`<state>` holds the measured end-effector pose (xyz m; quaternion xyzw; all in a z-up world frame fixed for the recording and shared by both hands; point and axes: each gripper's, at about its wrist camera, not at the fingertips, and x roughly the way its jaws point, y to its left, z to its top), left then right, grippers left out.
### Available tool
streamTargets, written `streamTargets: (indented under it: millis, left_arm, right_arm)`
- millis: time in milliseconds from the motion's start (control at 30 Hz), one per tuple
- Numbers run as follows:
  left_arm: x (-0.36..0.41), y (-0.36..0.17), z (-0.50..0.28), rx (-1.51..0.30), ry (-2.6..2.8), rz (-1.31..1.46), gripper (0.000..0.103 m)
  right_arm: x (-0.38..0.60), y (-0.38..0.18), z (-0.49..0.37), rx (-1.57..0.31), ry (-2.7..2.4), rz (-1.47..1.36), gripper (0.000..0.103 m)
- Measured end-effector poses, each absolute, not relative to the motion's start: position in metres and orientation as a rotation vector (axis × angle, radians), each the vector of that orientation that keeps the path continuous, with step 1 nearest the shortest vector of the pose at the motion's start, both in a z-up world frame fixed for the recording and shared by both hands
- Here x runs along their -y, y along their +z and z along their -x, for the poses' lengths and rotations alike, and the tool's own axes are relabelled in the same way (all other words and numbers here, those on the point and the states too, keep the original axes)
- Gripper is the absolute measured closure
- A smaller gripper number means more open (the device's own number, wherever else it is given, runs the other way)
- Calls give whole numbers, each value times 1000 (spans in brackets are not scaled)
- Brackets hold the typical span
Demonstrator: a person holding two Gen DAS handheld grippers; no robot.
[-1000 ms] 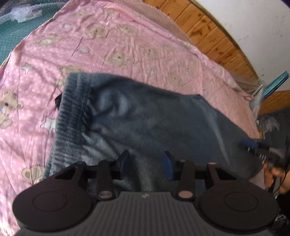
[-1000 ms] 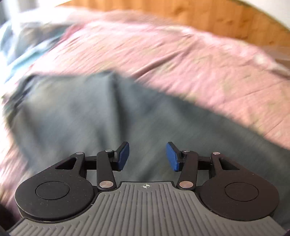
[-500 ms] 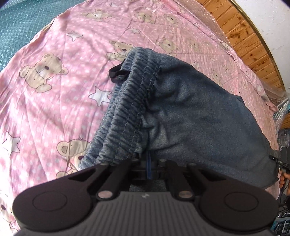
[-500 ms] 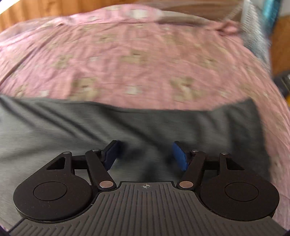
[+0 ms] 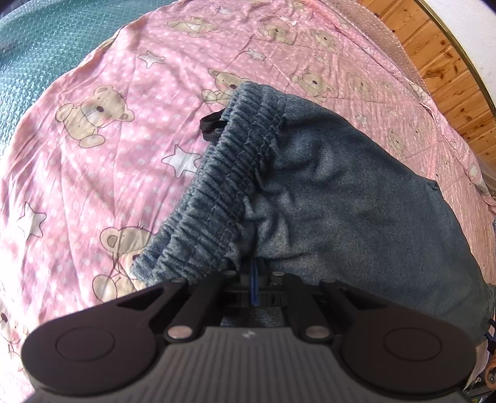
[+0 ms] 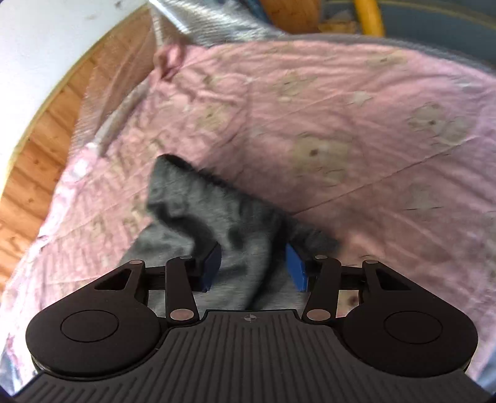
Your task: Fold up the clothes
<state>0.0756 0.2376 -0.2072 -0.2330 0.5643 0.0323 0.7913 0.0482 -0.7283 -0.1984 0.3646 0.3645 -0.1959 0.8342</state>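
Observation:
A pair of blue-grey fleece shorts (image 5: 334,186) lies on a pink bear-print sheet (image 5: 93,130). The ribbed elastic waistband (image 5: 223,192) faces left, with a black drawstring loop (image 5: 210,122) at its far end. My left gripper (image 5: 254,285) is shut on the near waistband edge, with the cloth bunched over its closed blue pads. In the right wrist view, a leg hem of the shorts (image 6: 204,210) lies rumpled between the blue pads (image 6: 212,263) of my right gripper (image 6: 252,266). The jaws stand apart around the cloth and do not pinch it.
A wooden wall panel (image 5: 440,59) runs behind the bed; it also shows in the right wrist view (image 6: 40,161). A teal bubble-textured cover (image 5: 37,46) lies past the sheet's left edge. Silvery plastic wrap (image 6: 201,21) and a yellow pole (image 6: 369,15) lie beyond the far corner.
My left gripper closed on the waistband edge and swung closer over it. My right gripper swept right along the shorts to the leg hem and stays open.

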Motion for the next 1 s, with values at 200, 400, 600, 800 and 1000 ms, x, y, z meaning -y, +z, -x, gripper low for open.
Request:
streamTargets:
  millis: [200, 400, 600, 800, 1000]
  left_arm:
    - [-236, -205, -80, -1243, 51, 448, 99]
    - [-234, -199, -81, -1240, 9, 408, 99]
    - [-221, -173, -75, -1198, -42, 349, 85]
    - [-174, -130, -66, -1039, -169, 334, 66]
    - [-117, -195, -73, -1191, -260, 308, 65]
  right_arm:
    - [719, -191, -47, -731, -437, -779, 103]
    - [709, -168, -20, -747, -531, -771, 103]
    - [693, -181, -45, -901, -641, -573, 74]
    - [547, -118, -57, -776, -575, -126, 53]
    - [328, -179, -90, -927, 184, 58, 54]
